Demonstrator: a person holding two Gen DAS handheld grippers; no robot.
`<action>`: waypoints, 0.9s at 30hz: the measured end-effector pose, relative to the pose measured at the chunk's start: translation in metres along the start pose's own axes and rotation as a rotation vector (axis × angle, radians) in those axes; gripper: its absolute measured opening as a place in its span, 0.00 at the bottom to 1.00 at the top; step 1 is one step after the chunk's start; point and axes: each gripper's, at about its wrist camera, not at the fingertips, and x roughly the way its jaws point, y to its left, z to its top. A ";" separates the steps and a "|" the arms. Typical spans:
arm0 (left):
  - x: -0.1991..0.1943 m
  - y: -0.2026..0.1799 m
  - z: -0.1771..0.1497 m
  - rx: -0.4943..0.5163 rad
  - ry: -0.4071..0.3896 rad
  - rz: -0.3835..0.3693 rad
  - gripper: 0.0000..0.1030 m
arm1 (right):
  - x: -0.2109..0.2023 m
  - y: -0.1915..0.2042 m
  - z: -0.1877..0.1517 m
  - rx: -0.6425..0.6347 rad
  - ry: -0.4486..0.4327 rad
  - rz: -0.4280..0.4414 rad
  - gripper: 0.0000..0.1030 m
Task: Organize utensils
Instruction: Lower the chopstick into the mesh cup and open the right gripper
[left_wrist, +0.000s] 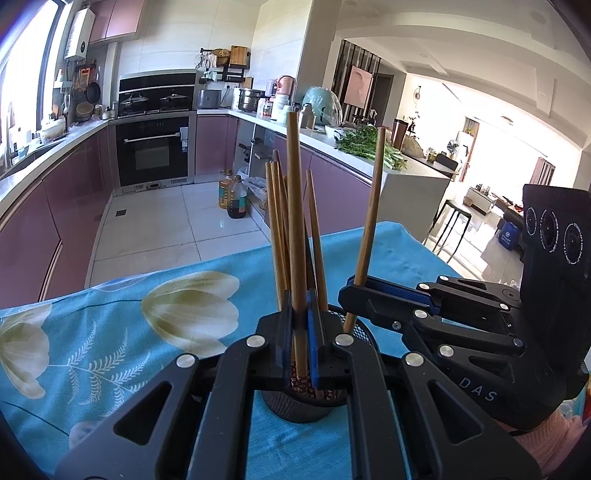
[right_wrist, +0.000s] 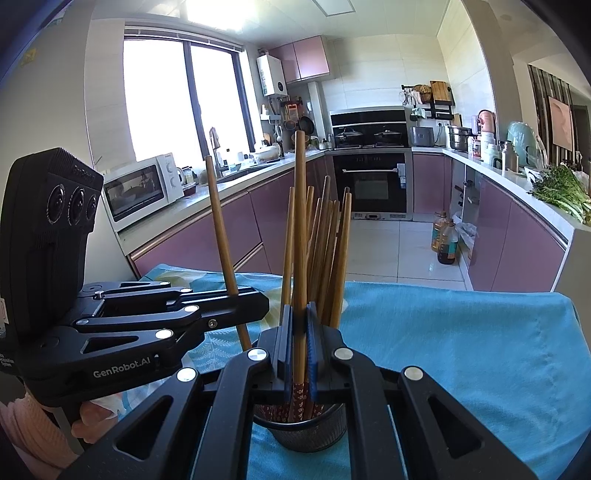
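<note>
Your left gripper (left_wrist: 298, 332) is clamped on one chopstick (left_wrist: 295, 221), blue pads pressed to both sides of the shaft, with the lower end of that stick down inside the black mesh holder (left_wrist: 295, 410). Your right gripper (right_wrist: 298, 343) is in the same condition: pads closed tight on a second chopstick (right_wrist: 300, 240), tip in the mesh holder (right_wrist: 306, 435). In the left wrist view your right gripper (left_wrist: 354, 291) comes in from the right, and the stick it grips (left_wrist: 369, 206) leans up and to the right, out from the bundle. In the right wrist view your left gripper (right_wrist: 255, 295) comes in from the left, its stick (right_wrist: 221, 229) tilting up and to the left. The remaining chopsticks (right_wrist: 328, 251) stand in the holder as a loose fan just behind your right gripper's pads, patterned red ends at the bottom. The holder sits upright on the blue floral tablecloth (left_wrist: 166, 332), directly under both sets of fingers. Both held sticks are near upright, thick ends up. Background is kitchen counter with leafy greens (right_wrist: 561, 192) at far right, well apart from the work.
</note>
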 end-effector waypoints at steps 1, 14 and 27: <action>0.001 0.000 0.000 0.001 0.001 0.001 0.07 | 0.000 0.000 0.000 0.001 0.000 0.000 0.06; 0.011 0.003 -0.001 -0.010 0.021 0.010 0.08 | 0.005 -0.002 -0.005 0.009 0.017 0.001 0.06; 0.022 0.010 -0.001 -0.025 0.037 0.018 0.08 | 0.008 -0.002 -0.003 0.019 0.022 -0.001 0.06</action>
